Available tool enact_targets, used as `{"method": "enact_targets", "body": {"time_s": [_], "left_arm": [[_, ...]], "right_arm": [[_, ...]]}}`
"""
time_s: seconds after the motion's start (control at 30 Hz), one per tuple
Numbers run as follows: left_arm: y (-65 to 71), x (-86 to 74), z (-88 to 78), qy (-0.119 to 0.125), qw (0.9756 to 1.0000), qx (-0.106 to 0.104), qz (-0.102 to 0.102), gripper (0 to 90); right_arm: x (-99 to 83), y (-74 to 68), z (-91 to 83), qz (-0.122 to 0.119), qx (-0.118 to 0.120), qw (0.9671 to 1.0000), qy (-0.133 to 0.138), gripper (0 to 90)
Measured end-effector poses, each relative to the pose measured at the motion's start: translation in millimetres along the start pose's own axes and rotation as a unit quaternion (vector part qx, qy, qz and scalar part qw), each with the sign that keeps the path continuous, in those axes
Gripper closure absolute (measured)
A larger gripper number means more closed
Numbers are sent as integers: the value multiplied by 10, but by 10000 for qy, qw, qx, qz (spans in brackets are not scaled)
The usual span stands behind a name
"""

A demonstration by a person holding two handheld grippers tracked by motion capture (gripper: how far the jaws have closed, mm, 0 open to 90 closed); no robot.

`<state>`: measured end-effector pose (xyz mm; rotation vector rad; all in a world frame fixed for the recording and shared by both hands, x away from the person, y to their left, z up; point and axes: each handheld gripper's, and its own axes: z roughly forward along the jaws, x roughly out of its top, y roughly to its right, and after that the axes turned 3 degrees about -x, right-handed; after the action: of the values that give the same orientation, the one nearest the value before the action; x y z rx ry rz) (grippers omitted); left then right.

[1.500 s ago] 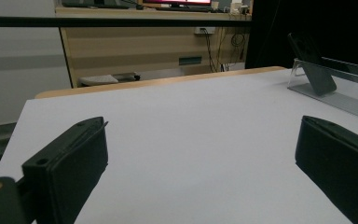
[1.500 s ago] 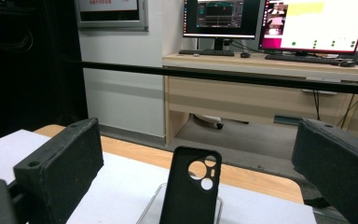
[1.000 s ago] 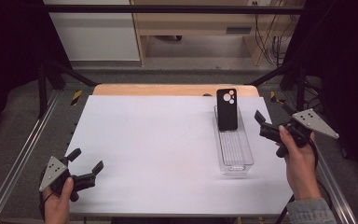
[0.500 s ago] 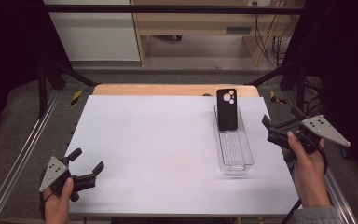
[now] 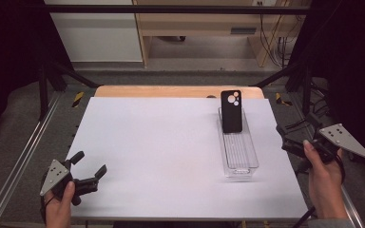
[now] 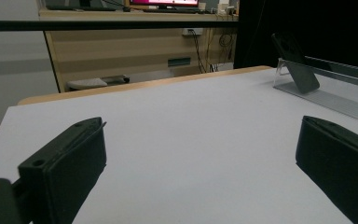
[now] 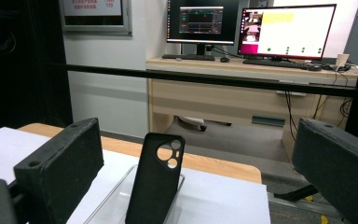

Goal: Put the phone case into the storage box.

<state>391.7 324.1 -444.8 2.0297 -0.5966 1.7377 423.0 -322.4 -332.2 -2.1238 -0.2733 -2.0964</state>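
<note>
A black phone case (image 5: 231, 111) stands upright, leaning at the far end of a long clear plastic tray (image 5: 240, 156) on the right side of the white table. The right gripper view shows the case (image 7: 156, 179) from its camera-hole side. My right gripper (image 5: 297, 132) is held beyond the table's right edge, apart from the tray, jaws open and holding nothing. At the near left corner my left gripper (image 5: 90, 164) rests low over the table, also open with nothing in it. The left gripper view shows the case (image 6: 296, 65) and tray (image 6: 335, 100) far off to the right.
A white sheet (image 5: 161, 142) covers the table, with a wooden strip (image 5: 171, 91) along its far edge. Metal rails (image 5: 24, 156) run along both sides. A desk with monitors (image 7: 284, 32) stands beyond a black crossbar.
My right gripper has drawn away from the tray, to the right and nearer the person, past the table edge. The left gripper has barely moved.
</note>
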Motion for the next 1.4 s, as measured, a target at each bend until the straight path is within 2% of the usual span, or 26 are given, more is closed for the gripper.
{"method": "enact_targets", "body": {"time_s": [0.37,0.7,1.4], "left_arm": [[27,5,-4,-43,9999,-85,34,19],[26,2,-53,-81,9999,-91,48,19],[1,-19,-158,-98,9999,-63,11,19]], "right_arm": [[-75,53,-143,47,-43,10000,22,30],[-168,79,-267,131,-17,9999,-72,32],[-434,-30,-384,137,206,9995,-182,29]]}}
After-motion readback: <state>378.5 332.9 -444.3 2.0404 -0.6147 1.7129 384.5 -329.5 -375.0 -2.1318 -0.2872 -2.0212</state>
